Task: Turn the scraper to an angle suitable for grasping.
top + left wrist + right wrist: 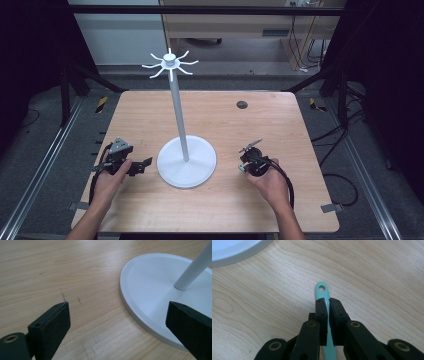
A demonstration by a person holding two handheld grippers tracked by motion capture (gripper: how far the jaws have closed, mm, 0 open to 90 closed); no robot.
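Note:
A white stand rises mid-table: a round base (186, 162), a thin pole (178, 110) and a crown of curved hooks (170, 62). My left gripper (144, 164) lies just left of the base, with its jaws wide open and empty. In the left gripper view the left gripper (117, 306) frames the base rim (150, 290) and the pole foot (193, 268). My right gripper (244, 164) rests right of the base. The right gripper (328, 301) is shut on a thin teal handle (322, 288), whose holed end sticks out past the tips. The rest of that tool is hidden.
The wooden table (225, 125) has a dark round grommet (242, 104) at the back right. A black frame and cables surround the table. The base's edge (234, 250) lies at the upper left of the right gripper view.

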